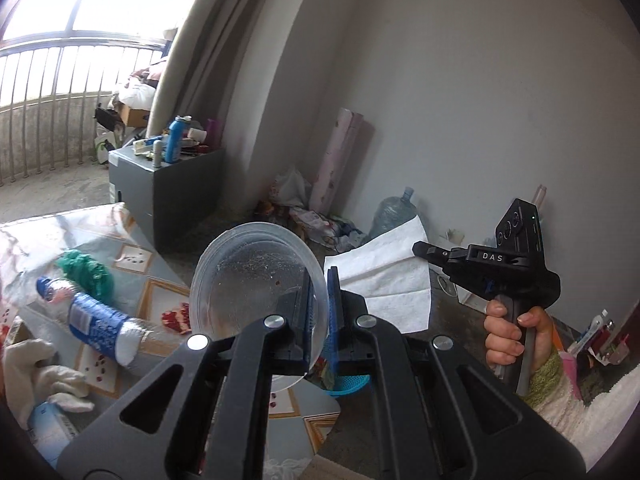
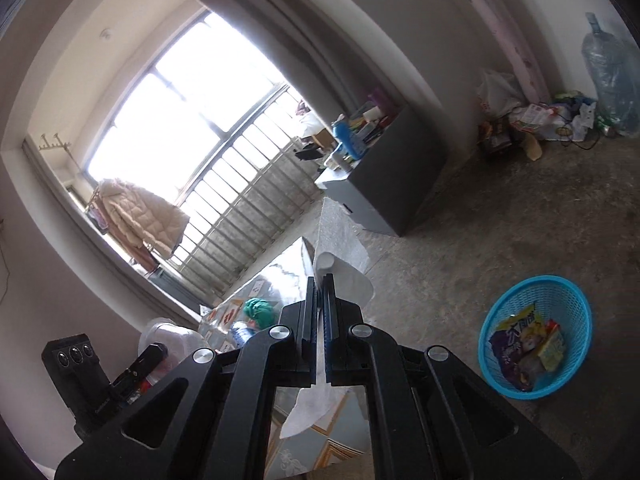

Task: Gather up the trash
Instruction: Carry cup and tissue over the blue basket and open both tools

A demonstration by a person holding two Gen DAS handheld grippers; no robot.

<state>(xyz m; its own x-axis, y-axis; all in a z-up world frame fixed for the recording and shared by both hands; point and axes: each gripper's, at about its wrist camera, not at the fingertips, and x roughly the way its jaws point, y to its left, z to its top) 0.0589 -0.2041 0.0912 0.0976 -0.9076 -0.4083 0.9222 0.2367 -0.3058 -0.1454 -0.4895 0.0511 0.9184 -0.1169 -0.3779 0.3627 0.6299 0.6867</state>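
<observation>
Basket [image 2: 576, 304] on floor holds snack wrappers [image 2: 524, 344]; clear cup [image 1: 256, 276] empty.

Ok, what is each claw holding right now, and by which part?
Left claw pinches the clear plastic cup by its rim. Right claw grips the white paper towel mid-sheet.

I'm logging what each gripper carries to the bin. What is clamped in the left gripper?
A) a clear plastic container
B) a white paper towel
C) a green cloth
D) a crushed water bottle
A: in the left wrist view the left gripper is shut on the rim of the clear plastic container; the white paper towel hangs from the right gripper.
</observation>
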